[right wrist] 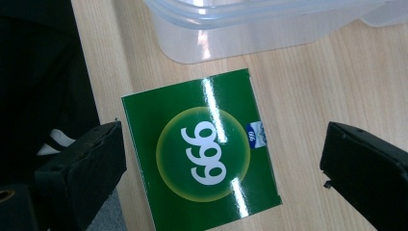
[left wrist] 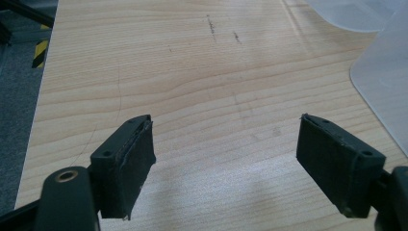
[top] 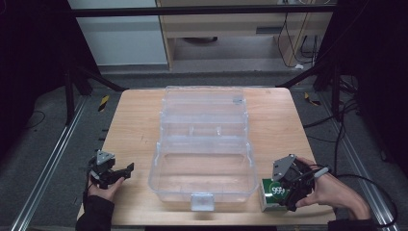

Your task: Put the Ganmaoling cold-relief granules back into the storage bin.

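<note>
Two grippers work at a wooden desk (top: pixel 139 125) that carries a clear plastic box (top: pixel 204 166) with its lid thrown back, standing in the middle of the high view. Near the desk's front right corner lies a green carton (top: pixel 270 195) printed with a white "999" in a yellow-green disc, just beside the right wall of the clear box and apart from it. The right gripper (top: pixel 290 185), held in the person's right hand (top: pixel 332 192), hangs over that carton with its nose pointing down. In the right gripper view the carton (right wrist: pixel 202 151) lies flat on the wood between the two black jaws, which stand released and wide, one to each side of it with wood showing between the right one and the carton's edge; neither pad presses on the carton. The rounded wall of the clear box (right wrist: pixel 226 33) runs across the top of that view, near the carton's far edge. The left gripper (top: pixel 113 174), in the person's left hand (top: pixel 103 188), rests at the desk's front left, well apart from the carton. In the left gripper view its jaws are spread with bare wood between them, and the clear box (left wrist: pixel 385 77) shows at the right edge.
</note>
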Action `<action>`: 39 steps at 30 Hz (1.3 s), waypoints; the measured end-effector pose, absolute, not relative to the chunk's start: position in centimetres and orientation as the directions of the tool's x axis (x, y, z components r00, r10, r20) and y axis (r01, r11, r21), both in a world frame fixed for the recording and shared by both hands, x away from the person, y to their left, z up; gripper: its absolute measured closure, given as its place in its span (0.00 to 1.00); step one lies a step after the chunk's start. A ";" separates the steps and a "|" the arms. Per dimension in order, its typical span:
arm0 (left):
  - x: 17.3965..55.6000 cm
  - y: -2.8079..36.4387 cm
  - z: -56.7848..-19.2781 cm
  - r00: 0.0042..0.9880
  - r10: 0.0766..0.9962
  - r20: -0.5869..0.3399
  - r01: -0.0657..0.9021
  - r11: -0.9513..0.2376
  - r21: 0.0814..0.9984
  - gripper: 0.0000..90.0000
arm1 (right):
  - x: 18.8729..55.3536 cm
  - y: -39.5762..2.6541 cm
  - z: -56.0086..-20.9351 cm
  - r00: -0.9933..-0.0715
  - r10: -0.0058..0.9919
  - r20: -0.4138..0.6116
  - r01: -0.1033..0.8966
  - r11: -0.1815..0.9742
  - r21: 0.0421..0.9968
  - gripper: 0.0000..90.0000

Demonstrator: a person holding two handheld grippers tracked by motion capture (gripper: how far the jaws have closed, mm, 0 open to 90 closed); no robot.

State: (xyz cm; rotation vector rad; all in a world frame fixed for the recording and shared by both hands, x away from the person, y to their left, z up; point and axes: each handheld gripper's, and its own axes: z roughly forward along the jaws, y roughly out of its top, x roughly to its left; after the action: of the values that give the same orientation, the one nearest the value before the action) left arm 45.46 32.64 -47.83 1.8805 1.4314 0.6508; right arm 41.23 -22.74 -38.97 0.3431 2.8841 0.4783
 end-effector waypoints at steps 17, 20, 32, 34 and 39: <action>45.5 32.7 -47.9 0.272 0.962 -0.011 0.625 -0.168 0.763 0.22 | 41.3 -22.0 -41.1 -0.961 0.243 -0.135 0.196 0.936 0.292 0.02; 45.5 32.7 -47.9 0.272 0.962 -0.010 0.624 -0.168 0.763 0.22 | 41.4 -22.0 -41.5 -0.963 0.239 -0.122 0.198 0.940 0.279 0.02; 45.5 32.7 -47.9 0.271 0.963 -0.007 0.625 -0.170 0.762 0.22 | 42.0 -22.0 -43.6 -0.968 0.233 -0.091 0.204 0.947 0.249 0.04; 45.5 32.7 -47.9 0.271 0.962 -0.008 0.625 -0.170 0.762 0.22 | 42.0 -22.0 -43.8 -0.971 0.225 -0.084 0.199 0.950 0.240 0.05; 45.5 32.7 -47.9 0.272 0.962 -0.007 0.626 -0.171 0.761 0.22 | 42.2 -21.9 -44.2 -0.972 0.222 -0.074 0.199 0.952 0.232 0.06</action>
State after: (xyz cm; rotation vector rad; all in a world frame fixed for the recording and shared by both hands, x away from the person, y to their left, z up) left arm 45.49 32.71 -47.88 1.8852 1.4318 0.6531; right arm 42.16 -21.93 -44.17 0.3250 3.0054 0.3421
